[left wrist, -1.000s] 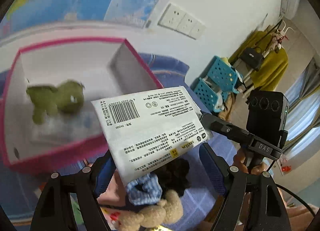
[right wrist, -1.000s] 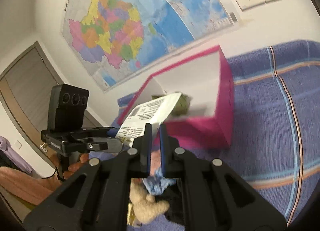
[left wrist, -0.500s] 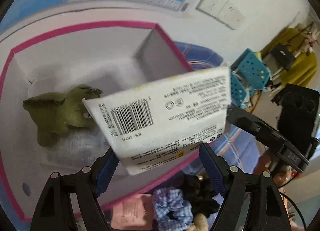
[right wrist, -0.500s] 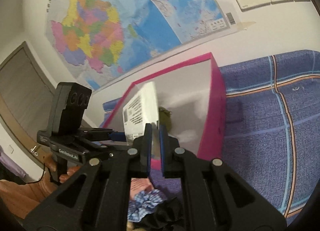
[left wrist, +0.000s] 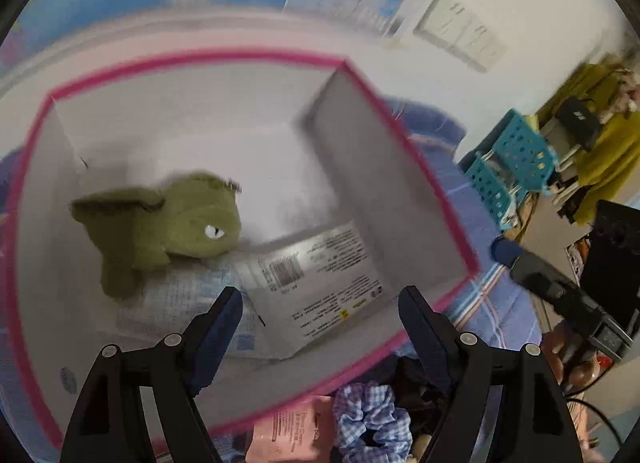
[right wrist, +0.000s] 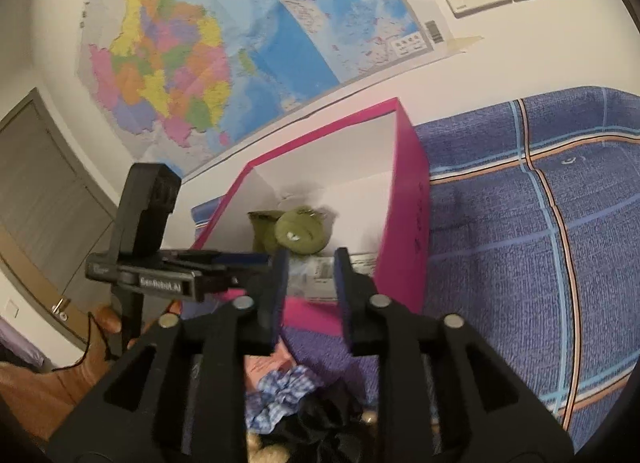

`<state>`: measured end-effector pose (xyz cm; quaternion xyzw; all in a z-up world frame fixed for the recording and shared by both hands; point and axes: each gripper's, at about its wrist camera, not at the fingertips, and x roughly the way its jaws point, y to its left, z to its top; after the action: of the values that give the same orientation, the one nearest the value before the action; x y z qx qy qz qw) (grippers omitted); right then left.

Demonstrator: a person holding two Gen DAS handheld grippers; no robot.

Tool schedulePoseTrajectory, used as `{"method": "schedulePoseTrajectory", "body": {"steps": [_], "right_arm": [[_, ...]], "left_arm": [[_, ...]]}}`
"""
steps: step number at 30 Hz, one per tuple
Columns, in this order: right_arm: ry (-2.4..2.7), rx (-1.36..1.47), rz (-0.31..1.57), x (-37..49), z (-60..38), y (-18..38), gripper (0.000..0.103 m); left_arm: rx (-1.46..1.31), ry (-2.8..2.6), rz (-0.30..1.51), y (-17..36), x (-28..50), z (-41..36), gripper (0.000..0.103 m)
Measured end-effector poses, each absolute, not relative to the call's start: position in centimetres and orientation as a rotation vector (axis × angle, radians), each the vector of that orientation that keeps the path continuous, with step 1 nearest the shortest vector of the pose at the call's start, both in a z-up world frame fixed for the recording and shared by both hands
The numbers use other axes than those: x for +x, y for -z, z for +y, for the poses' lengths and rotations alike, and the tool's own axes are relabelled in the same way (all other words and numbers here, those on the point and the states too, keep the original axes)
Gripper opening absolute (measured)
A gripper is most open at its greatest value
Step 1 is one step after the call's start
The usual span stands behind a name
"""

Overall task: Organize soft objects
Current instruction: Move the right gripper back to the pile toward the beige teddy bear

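Left wrist view: white packet (left wrist: 316,283), previously held, now lies inside pink box (left wrist: 432,183) beside green plush (left wrist: 168,223). Left gripper (left wrist: 320,319) and right gripper (right wrist: 308,275) both gape, empty. Placement judged complete.

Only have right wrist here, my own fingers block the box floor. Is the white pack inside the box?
Observer: Yes. The left wrist view shows the white pack lying flat on the floor of the pink box, barcode up.
Operator: Touching the plush?
Observer: The green plush sits just left of it; contact is too blurred to tell.
Operator: Left gripper holding anything?
Observer: No. The left gripper is open, with nothing between its fingers.
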<state>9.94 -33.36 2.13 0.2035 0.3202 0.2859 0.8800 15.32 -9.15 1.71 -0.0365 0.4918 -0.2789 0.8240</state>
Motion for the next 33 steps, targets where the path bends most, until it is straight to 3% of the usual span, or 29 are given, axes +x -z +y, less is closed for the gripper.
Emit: {"method": "schedulePoseTrajectory", "body": {"steps": [7,33], "right_arm": [[-0.623,0.403,0.658,6.2,-33.3,-2.3,0.053],[-0.696,0.310,0.838,0.2,-27.1,2.6,0.054]], "left_arm": [[-0.018,0.641,0.860,-5.0,9.6,-7.3,0.083],[-0.141,0.559,0.965,2.0,1.7,-0.4,0.083]]}}
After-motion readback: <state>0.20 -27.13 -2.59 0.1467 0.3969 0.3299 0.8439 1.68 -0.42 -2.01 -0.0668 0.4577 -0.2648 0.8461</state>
